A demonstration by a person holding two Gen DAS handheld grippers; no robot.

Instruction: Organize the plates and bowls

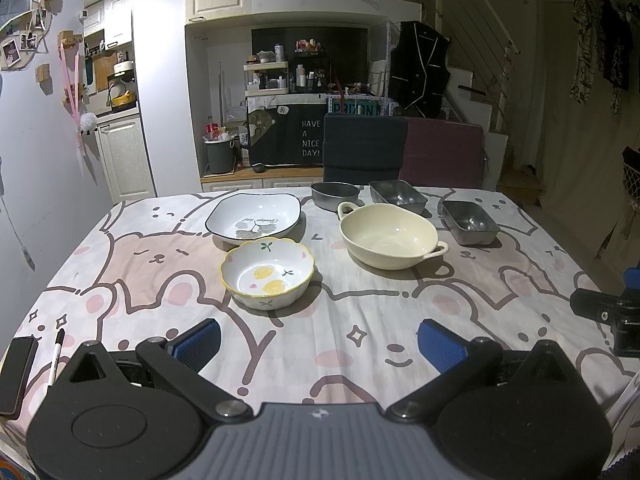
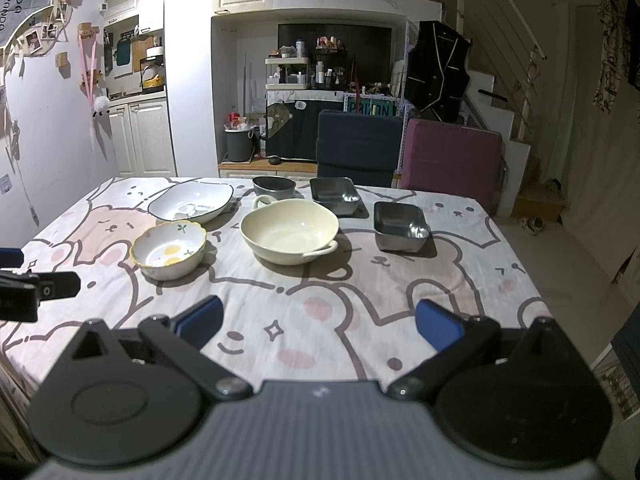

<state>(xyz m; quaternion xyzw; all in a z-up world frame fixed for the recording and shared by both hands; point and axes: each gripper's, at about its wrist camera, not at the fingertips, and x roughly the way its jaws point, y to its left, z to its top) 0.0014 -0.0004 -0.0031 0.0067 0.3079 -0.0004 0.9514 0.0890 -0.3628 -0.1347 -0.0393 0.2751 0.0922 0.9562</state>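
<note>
On the bear-print tablecloth [image 1: 160, 264] stand a small scalloped bowl with lemon print [image 1: 267, 273] [image 2: 169, 255], a white dark-rimmed plate [image 1: 253, 214] [image 2: 191, 201], a cream two-handled bowl [image 1: 390, 235] [image 2: 290, 230], a round metal bowl [image 1: 334, 195] [image 2: 274, 186] and two rectangular metal trays [image 1: 397, 195] [image 1: 469, 222] [image 2: 335, 195] [image 2: 401, 226]. My left gripper [image 1: 319, 343] is open and empty, near the front edge, short of the lemon bowl. My right gripper [image 2: 319, 323] is open and empty, short of the cream bowl.
A phone [image 1: 17, 374] and a pen [image 1: 56, 356] lie at the table's front left. Two chairs, dark [image 1: 364, 148] and purple [image 1: 442, 152], stand behind the far edge. Each view shows the other gripper at its side [image 1: 608, 312] [image 2: 24, 288].
</note>
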